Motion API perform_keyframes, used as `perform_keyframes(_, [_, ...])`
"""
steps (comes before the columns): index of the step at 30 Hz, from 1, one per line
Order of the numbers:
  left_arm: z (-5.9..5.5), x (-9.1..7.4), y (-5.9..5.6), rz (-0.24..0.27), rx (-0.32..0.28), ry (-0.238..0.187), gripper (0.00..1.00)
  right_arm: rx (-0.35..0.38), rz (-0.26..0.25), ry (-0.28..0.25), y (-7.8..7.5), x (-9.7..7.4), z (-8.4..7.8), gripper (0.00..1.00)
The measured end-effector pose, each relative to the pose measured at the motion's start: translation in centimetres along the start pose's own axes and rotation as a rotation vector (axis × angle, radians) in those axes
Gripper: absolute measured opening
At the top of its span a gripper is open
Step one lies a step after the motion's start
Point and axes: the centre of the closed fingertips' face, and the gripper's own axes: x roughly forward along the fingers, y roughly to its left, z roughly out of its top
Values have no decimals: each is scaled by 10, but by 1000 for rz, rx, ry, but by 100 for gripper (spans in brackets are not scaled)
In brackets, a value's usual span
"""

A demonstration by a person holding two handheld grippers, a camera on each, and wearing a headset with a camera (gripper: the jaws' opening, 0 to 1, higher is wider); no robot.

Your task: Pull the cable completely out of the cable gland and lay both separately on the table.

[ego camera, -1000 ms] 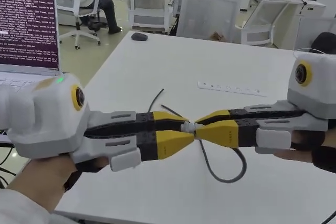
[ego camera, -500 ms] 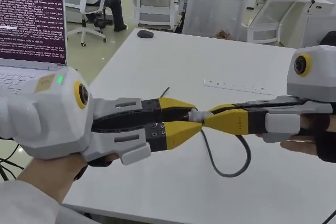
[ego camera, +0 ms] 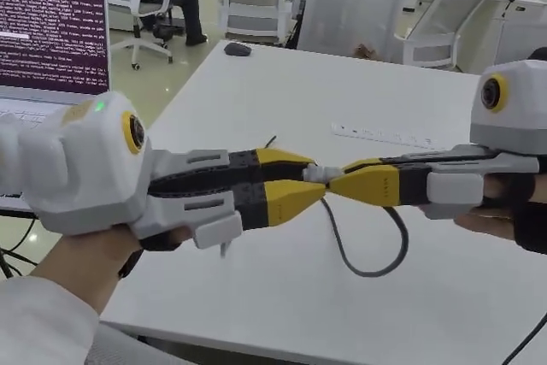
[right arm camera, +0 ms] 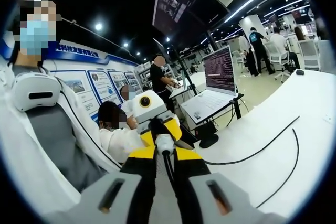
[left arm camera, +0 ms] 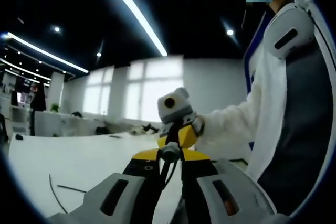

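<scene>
no text can be read. the laptop screen (ego camera: pixel 51 23) carries rows of pale terminal lines, too small; a blue wall banner (right arm camera: pixel 79 50) bears blurred characters.

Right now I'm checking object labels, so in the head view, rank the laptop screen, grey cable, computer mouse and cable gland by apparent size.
1. the laptop screen, though cropped
2. the cable
3. the computer mouse and cable gland look alike; the mouse sits farther off, so no ranking.
</scene>
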Motion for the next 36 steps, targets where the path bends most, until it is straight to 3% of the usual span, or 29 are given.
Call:
perform_keyframes(6, [-11,1,2,-10,-100,39,14,-60,-52,23,-3,-1,-8,10])
perform_keyframes(15, [-17,2,-1,-47,-228,43,14,-204,-93,68,-2,-1,-13,10])
perform_keyframes(20, [-24,4,-4,-72,-318,66,14,-403,-112,110,-1,-2,-18,11])
perform_keyframes(22, [-27,4,-6,-80,-328,79,14,-578,-100,135,2,-1,-22,11])
perform_keyframes(25, [-29,5,-9,-89,-353,90,14,-658,-96,133,4,-3,-24,11])
perform_keyframes(28, [-32,7,-11,-90,-363,106,15,-673,-88,127,2,-4,-30,12])
perform_keyframes(33, [-36,8,-11,-74,-317,128,15,-691,-97,108,-4,-6,-33,13])
perform_keyframes(36, [-35,10,-11,-71,-268,124,15,-626,-103,82,-7,-9,-32,13])
